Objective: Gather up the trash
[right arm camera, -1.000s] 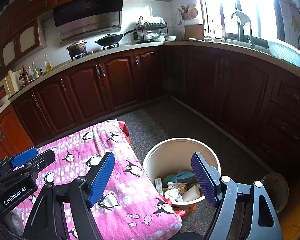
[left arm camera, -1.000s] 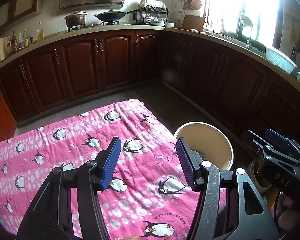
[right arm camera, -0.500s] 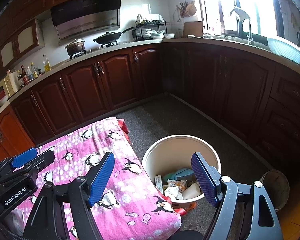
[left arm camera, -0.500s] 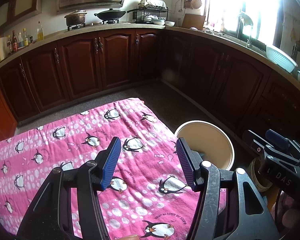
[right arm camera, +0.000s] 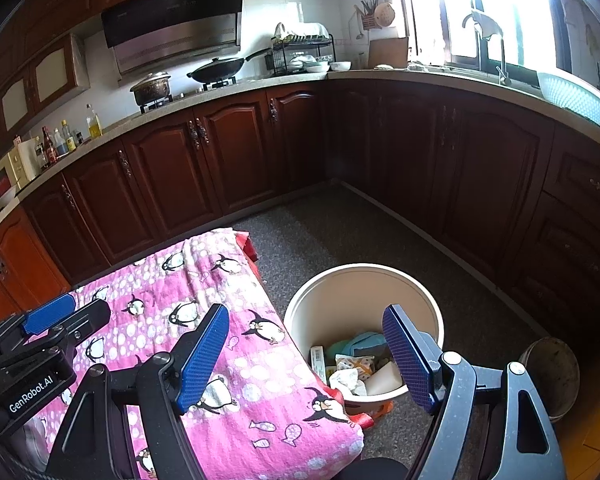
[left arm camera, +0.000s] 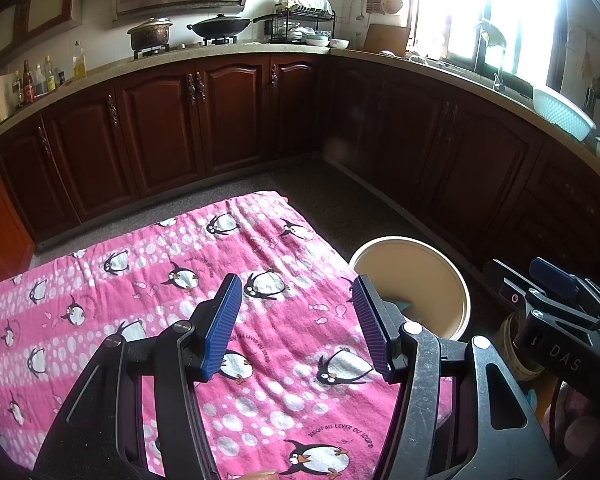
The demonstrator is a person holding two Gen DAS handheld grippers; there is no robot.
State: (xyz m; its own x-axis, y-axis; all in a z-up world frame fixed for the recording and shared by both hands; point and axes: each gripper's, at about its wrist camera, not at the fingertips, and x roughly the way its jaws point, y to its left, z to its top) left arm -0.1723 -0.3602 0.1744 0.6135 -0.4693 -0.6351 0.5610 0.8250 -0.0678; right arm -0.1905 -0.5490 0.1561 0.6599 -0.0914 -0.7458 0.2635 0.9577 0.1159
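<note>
A cream bucket (right arm camera: 416,292) stands on the floor at the table's right end, with crumpled paper, wrappers and a teal scrap (right arm camera: 356,364) lying in its bottom. The same bucket (left arm camera: 456,280) shows in the left wrist view. A pink penguin-print cloth (left arm camera: 140,280) covers the table. My left gripper (left arm camera: 296,324) hangs open over the cloth with nothing between its blue pads. Over the table's right edge and the bucket, my right gripper (right arm camera: 308,356) is open wide and empty. No loose trash shows on the cloth.
Dark wood cabinets (right arm camera: 228,152) run along the back and right walls, with grey floor (right arm camera: 340,236) between them and the table. A small round basket (right arm camera: 552,376) sits on the floor right of the bucket. Pots, bottles and a dish rack stand on the counter.
</note>
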